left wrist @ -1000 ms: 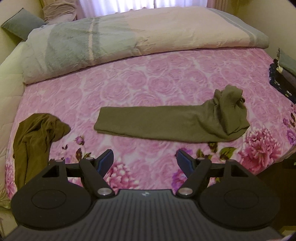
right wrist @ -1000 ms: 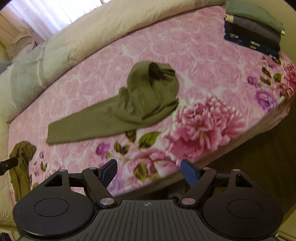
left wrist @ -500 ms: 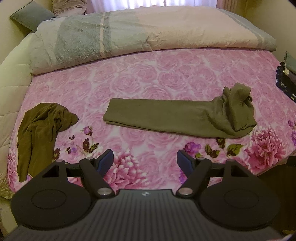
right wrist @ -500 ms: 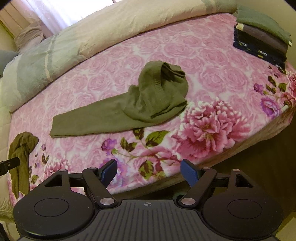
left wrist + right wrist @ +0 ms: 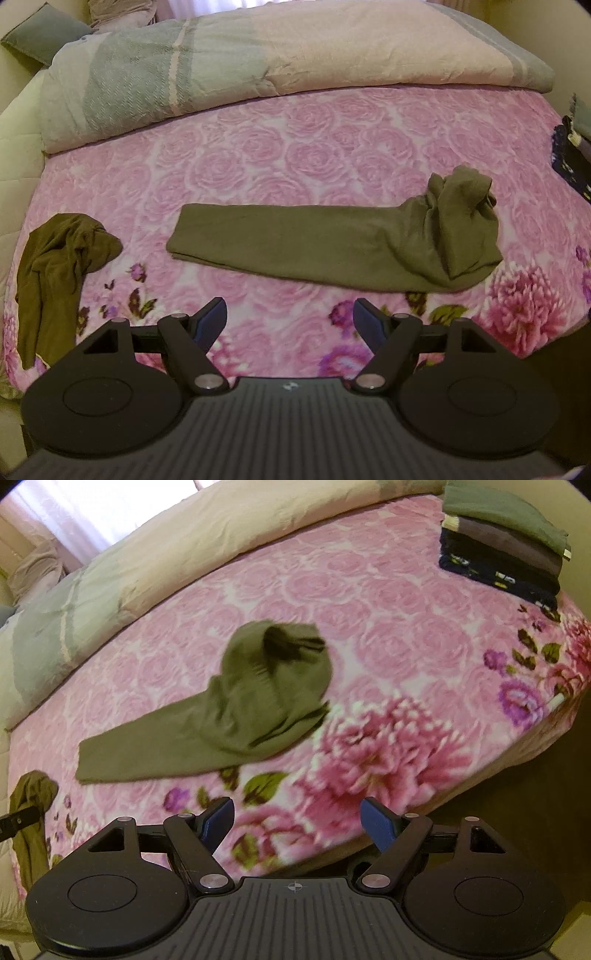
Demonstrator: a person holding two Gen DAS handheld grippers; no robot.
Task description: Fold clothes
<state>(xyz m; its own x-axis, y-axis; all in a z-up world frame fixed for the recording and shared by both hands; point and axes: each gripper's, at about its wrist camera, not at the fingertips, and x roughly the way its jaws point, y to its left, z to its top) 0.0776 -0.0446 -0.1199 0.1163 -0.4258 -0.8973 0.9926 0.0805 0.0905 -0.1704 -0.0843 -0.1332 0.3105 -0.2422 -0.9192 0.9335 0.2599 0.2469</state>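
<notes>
An olive-green garment [image 5: 314,243] lies on the pink floral bedspread [image 5: 295,147], folded into a long strip with its right end bunched up [image 5: 461,221]. The right wrist view shows that same garment [image 5: 236,716], bunched end uppermost. My left gripper [image 5: 290,321] hovers open over the bed's near edge, short of the strip, with nothing between its blue pads. Nearer the bunched end, my right gripper [image 5: 297,818] is open and empty too. A second, crumpled olive garment [image 5: 55,273] lies at the bed's left edge.
A rolled duvet [image 5: 258,62] runs along the far side of the bed. A stack of folded clothes [image 5: 506,542] sits at the bed's right corner. A grey pillow [image 5: 40,33] lies at the far left. Dark floor [image 5: 480,812] shows past the bed's near right edge.
Both grippers have moved forward over the bed toward the olive strip, which now looks larger and closer. Neither gripper's jaws changed, and no cloth has shifted.
</notes>
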